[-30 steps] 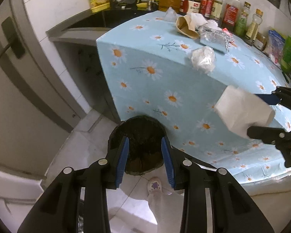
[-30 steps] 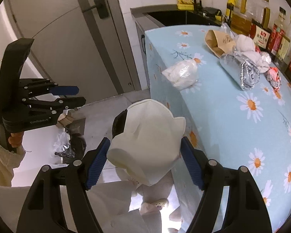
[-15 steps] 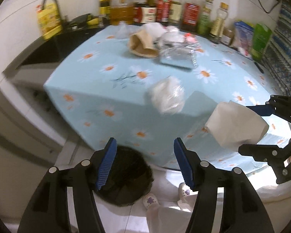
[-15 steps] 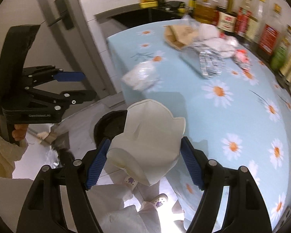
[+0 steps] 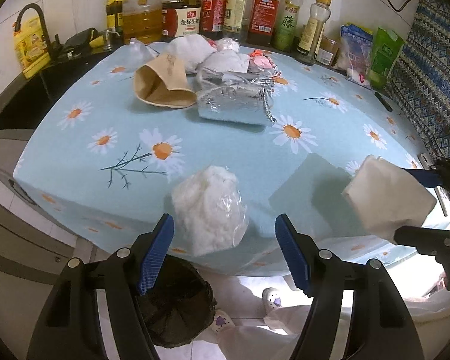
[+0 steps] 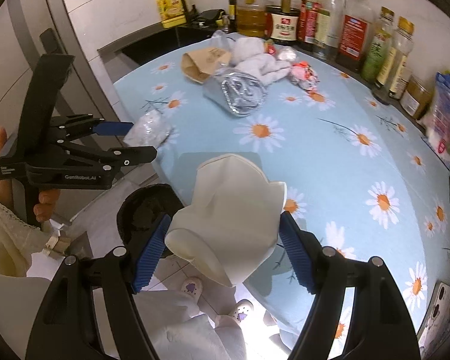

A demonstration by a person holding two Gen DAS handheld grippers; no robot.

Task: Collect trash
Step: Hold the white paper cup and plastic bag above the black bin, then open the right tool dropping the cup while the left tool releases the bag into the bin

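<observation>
the left gripper (image 5: 224,250) has just been opening, nothing pressed; the plastic-wrapped wad (image 5: 209,204) lies just ahead between its jaws: light, soft, slippery, best pinched mid-body. the right gripper (image 6: 223,250) is clamped on a crushable paper cup (image 6: 229,219).
</observation>
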